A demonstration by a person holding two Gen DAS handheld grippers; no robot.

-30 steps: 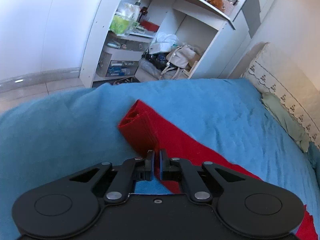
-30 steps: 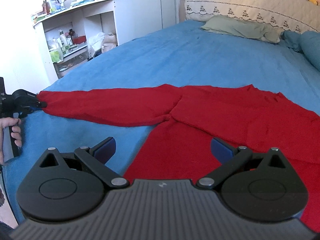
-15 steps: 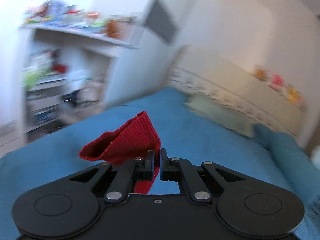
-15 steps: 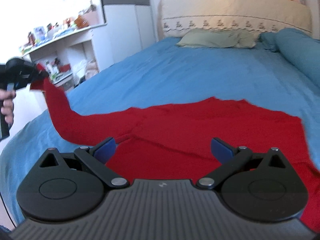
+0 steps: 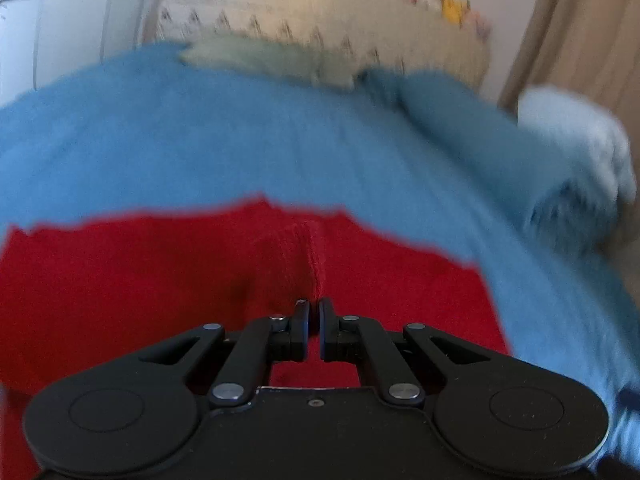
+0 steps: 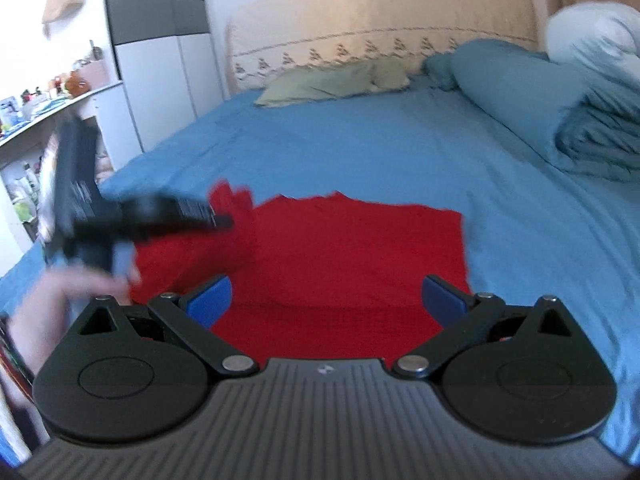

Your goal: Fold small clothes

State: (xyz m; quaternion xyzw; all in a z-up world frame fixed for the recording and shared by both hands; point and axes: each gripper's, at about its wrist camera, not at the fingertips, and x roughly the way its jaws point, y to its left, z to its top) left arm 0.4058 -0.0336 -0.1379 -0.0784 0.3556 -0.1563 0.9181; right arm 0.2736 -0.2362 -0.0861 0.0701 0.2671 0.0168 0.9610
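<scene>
A red long-sleeved garment (image 6: 352, 252) lies spread on the blue bed cover (image 6: 360, 152). My left gripper (image 5: 313, 312) is shut on the red sleeve cuff (image 5: 308, 256) and holds it over the garment's body. In the right wrist view the left gripper (image 6: 224, 222) comes in from the left, blurred, with the sleeve (image 6: 232, 204) bunched at its tip above the garment's left part. My right gripper (image 6: 326, 296) is open and empty, hovering over the garment's near edge. The garment (image 5: 140, 272) fills the lower half of the left wrist view.
A green pillow (image 6: 332, 80) and a cream headboard (image 6: 380, 16) are at the far end of the bed. A rolled blue duvet (image 6: 560, 112) lies along the right side. White shelves with clutter (image 6: 48, 100) and a wardrobe (image 6: 160, 40) stand to the left.
My left gripper has lifted the sleeve cuff off the bed's left edge and swung it right, over the garment's body. The right gripper has stayed open and tilted slightly.
</scene>
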